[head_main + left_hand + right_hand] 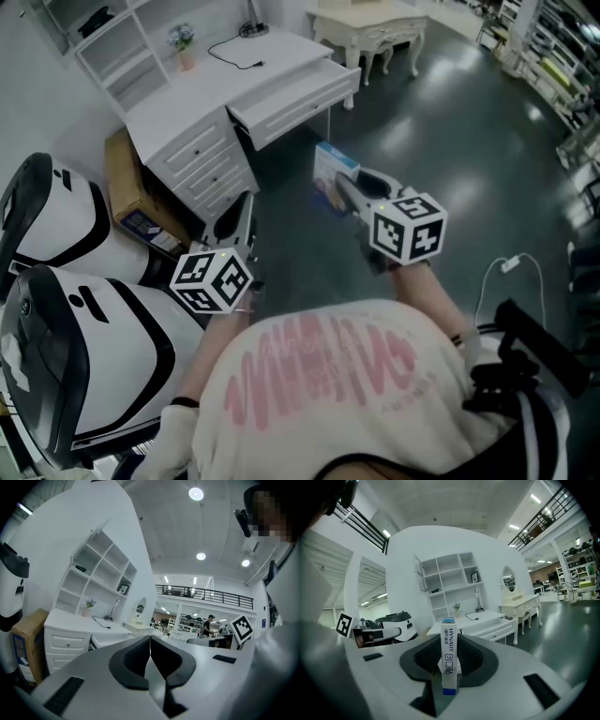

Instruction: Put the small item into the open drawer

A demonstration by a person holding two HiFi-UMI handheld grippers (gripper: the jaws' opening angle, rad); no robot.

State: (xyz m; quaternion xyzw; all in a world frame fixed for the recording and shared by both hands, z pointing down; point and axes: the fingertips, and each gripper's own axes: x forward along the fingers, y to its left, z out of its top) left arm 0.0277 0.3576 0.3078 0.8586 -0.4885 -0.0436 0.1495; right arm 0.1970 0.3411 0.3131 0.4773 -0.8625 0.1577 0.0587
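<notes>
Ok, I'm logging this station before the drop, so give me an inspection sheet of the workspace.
Surface: white desk, top mostly bare.
Job's things: small box in the right hand-held gripper; open drawer pulled out, contents unclear.
Clutter: small plant on the desk; cardboard box beside it.
Grippers: right hand-held gripper shut on the small box; left hand-held gripper shut, empty.
Cables: black cable on the desk; white cable on the dark floor.
Surroundings: shelf unit, white-and-black machines, cream table.

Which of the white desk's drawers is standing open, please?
The wide drawer under the desktop is pulled out; the stacked side drawers are shut.
</notes>
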